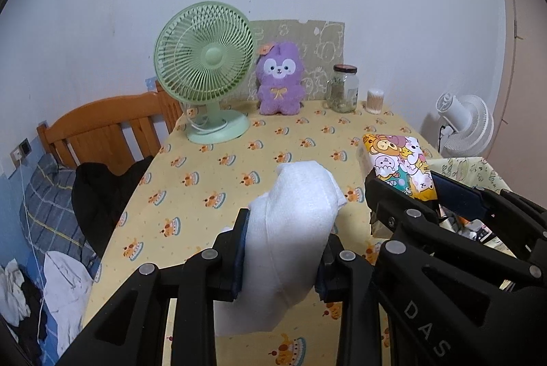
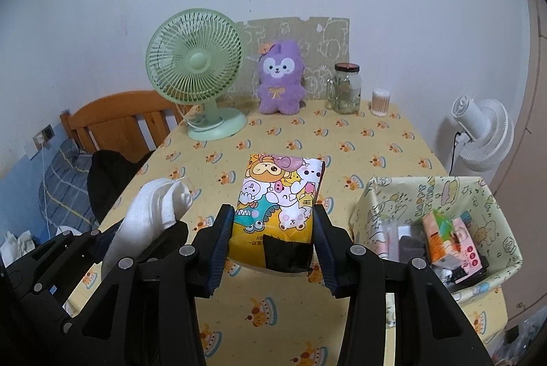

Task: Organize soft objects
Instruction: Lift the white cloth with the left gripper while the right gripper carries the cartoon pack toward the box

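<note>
the left tongs are closed on a white folded cloth, pads pressing into both its sides; the cloth's long axis runs along the fingers, its far end poking forward and up past the tips, its near end hanging below the grip, clear of the surface. just beside them, the right tongs clamp a cartoon-print tissue pack by its two long sides, jaws held fairly wide by the pack; its long axis points straight away from the camera toward the back wall, printed face up, a black patch at the near end. the pack is lifted off the yellow cake-print surface. to the right stands a patterned fabric bin with small packs inside. at the back of the surface are a green fan, a purple plush bunny, a glass jar and a tub of cotton swabs.
</note>
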